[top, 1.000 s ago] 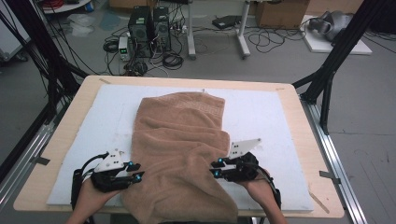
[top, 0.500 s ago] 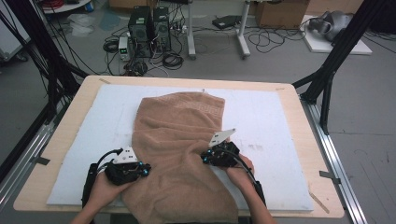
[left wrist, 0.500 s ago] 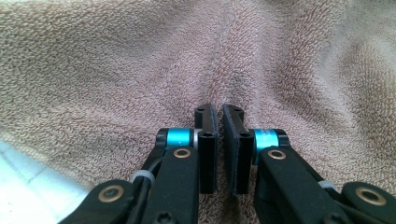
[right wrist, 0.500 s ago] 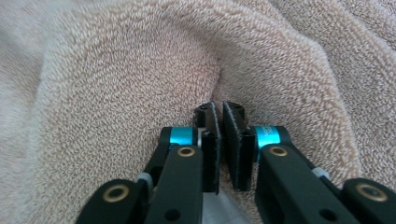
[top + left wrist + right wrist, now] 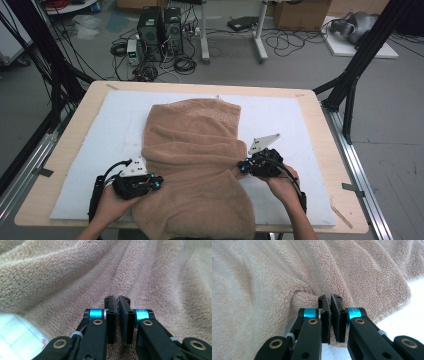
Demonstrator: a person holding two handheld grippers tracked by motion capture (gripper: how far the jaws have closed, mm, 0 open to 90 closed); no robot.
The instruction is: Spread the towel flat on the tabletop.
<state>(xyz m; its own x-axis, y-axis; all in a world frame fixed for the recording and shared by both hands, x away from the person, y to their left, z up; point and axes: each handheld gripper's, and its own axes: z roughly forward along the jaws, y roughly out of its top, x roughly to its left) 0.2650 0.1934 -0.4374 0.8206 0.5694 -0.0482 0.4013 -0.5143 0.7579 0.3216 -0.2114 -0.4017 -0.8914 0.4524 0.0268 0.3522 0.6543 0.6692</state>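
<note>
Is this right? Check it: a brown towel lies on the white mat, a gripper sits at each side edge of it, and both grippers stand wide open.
Not quite. The towel does lie on the white mat, with the left gripper and right gripper at its side edges, but they are not wide open. Each gripper view shows its jaws closed together against the cloth; whether a fold is pinched between them cannot be told.

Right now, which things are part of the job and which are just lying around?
Part of the job:
- brown towel
- left tongs, shut at the towel's edge
- right tongs, shut at its other edge
- white mat under it

Just lying around:
- computer towers
- floor cables
- cardboard box
</note>
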